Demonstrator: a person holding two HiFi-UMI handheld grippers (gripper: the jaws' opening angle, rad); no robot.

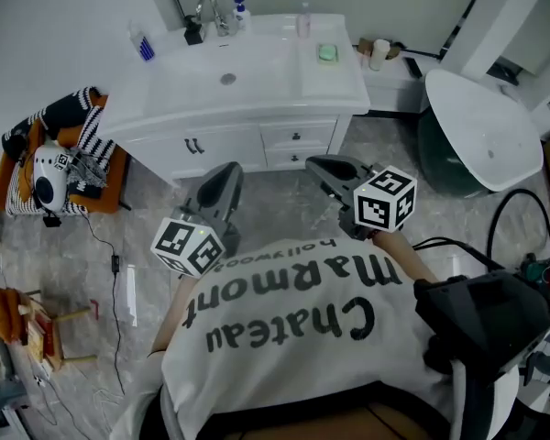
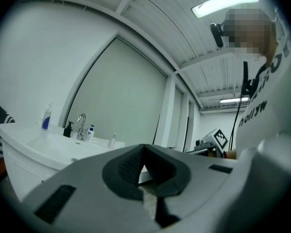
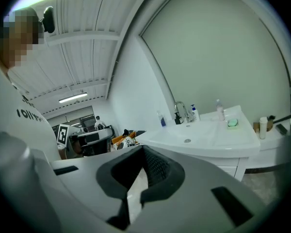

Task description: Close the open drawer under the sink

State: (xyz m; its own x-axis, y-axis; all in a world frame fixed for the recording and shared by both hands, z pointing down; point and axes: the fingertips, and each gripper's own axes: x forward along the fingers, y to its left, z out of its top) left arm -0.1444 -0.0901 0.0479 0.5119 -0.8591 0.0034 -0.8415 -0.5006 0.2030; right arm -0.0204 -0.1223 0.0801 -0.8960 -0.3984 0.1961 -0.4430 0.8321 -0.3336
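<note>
In the head view a white vanity (image 1: pixel 257 94) with a sink basin (image 1: pixel 227 67) stands ahead of me. Under its right half are two small drawers (image 1: pixel 296 137), one above the other, and both fronts look flush with the cabinet. My left gripper (image 1: pixel 229 170) and right gripper (image 1: pixel 317 164) hover over the floor just in front of the cabinet, both shut and empty. The left gripper (image 2: pixel 144 147) has the vanity (image 2: pixel 34 149) to its left in the left gripper view. The right gripper (image 3: pixel 143 148) has the vanity (image 3: pixel 203 140) to its right in the right gripper view.
On the counter stand a faucet (image 1: pixel 211 12), a blue bottle (image 1: pixel 144 46), a soap dispenser (image 1: pixel 193 31) and a green soap (image 1: pixel 327 53). A white oval tub (image 1: pixel 486 126) is at the right. An orange chair (image 1: pixel 60 163) with striped cloth and floor cables (image 1: pixel 115 264) lie left.
</note>
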